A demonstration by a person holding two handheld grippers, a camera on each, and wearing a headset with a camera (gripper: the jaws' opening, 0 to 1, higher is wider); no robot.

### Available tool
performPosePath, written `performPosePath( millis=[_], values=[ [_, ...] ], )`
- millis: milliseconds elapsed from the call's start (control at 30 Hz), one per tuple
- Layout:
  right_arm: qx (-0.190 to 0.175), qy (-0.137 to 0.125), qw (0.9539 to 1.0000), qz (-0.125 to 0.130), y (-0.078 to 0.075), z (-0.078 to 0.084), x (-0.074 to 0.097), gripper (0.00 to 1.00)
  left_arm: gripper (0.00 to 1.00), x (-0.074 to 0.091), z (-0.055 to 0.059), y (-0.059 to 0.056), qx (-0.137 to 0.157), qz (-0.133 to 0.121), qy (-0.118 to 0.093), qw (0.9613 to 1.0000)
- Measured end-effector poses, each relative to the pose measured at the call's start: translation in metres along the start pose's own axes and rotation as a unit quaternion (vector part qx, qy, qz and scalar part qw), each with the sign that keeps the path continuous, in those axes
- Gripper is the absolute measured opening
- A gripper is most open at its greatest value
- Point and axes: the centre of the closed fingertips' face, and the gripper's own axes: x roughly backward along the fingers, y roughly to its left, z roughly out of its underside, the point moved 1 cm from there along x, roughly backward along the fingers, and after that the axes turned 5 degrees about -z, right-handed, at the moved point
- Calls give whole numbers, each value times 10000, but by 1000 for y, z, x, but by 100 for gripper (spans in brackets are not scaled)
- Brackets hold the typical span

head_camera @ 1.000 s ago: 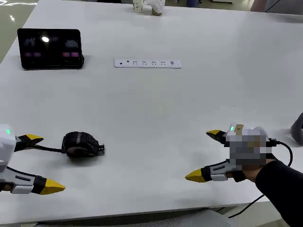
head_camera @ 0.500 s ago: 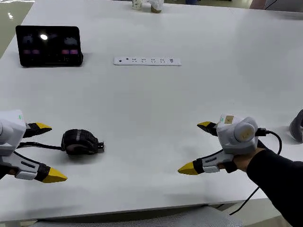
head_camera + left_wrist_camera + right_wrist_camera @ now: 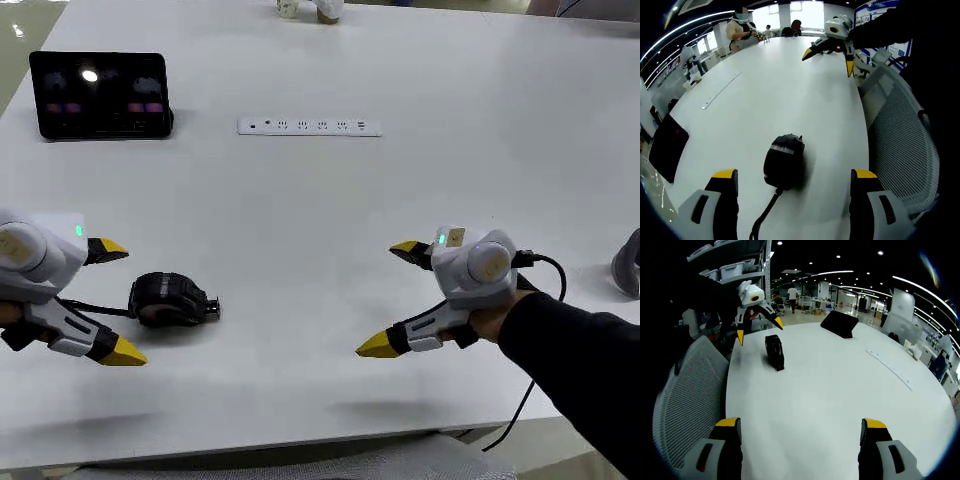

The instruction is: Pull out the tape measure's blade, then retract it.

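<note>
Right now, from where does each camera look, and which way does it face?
Head view: on the person's head, facing forward and down at the table; shows left gripper, right gripper and a sleeve.
Left gripper view: on the left gripper, facing along its open jaws at the tape measure; right gripper beyond.
Right gripper view: on the right gripper, facing the left gripper across the table; jaws open.
Shared: the tape measure, in all three.

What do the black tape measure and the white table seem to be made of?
Tape measure: probably plastic with a rubbery coating, matte black; the case looks dull and ribbed, with no shine.
Table: smooth, hard white top, possibly laminate, slightly glossy; it carries a soft sheen in the left gripper view.
</note>
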Motion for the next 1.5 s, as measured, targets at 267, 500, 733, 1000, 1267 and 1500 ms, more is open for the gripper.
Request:
performPosePath(
  millis=[267,500,733,1000,1267,1500],
  values=[
    [149,94,9997,-181,0,-10,-11,99,84,-9,-3,3,-259,148,242,9993],
    [227,148,9992,-307,1,-17,-25,99,81,-19,-8,7,-348,141,387,9985],
    [-21,-8,9991,-427,7,-27,-43,99,77,-33,-3,6,-495,152,518,9973],
    [43,27,9986,-522,12,-32,-56,99,73,-39,-6,2,-711,279,587,9953],
    [196,174,9977,-633,8,-36,-71,99,63,-43,-4,2,-785,332,733,9937],
    [303,235,9967,-716,5,-47,-80,99,56,-47,-1,3,-857,391,755,9927]
  ],
)
